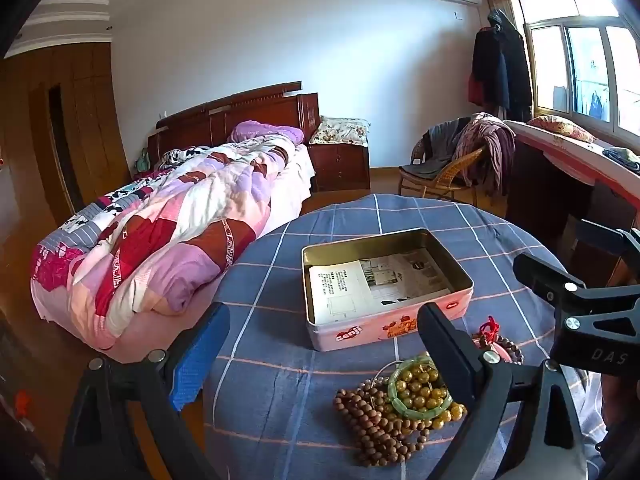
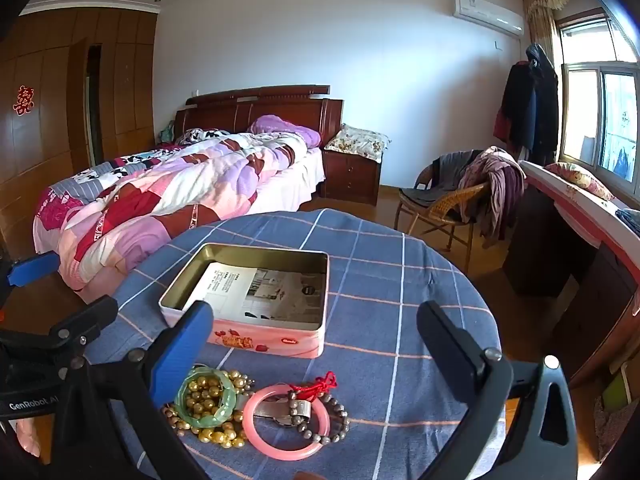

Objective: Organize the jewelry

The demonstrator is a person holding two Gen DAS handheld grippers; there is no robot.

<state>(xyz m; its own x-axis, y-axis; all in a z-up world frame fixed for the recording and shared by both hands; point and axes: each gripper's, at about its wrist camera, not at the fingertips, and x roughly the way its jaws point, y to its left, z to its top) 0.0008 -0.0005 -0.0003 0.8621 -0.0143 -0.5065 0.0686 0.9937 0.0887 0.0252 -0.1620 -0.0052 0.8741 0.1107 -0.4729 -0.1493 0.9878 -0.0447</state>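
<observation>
Both grippers' fingers spread wide, holding nothing: left gripper point(image 1: 324, 352) and right gripper point(image 2: 316, 344) hover above the jewelry pile point(image 2: 256, 412). Pink tin point(image 2: 272, 340) sits just behind it, lid off.

Black grippers with blue-padded fingers point(image 2: 182, 344), silver screws.

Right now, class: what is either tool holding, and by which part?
Nothing. The left tool and right tool are both open above the jewelry pile.
</observation>
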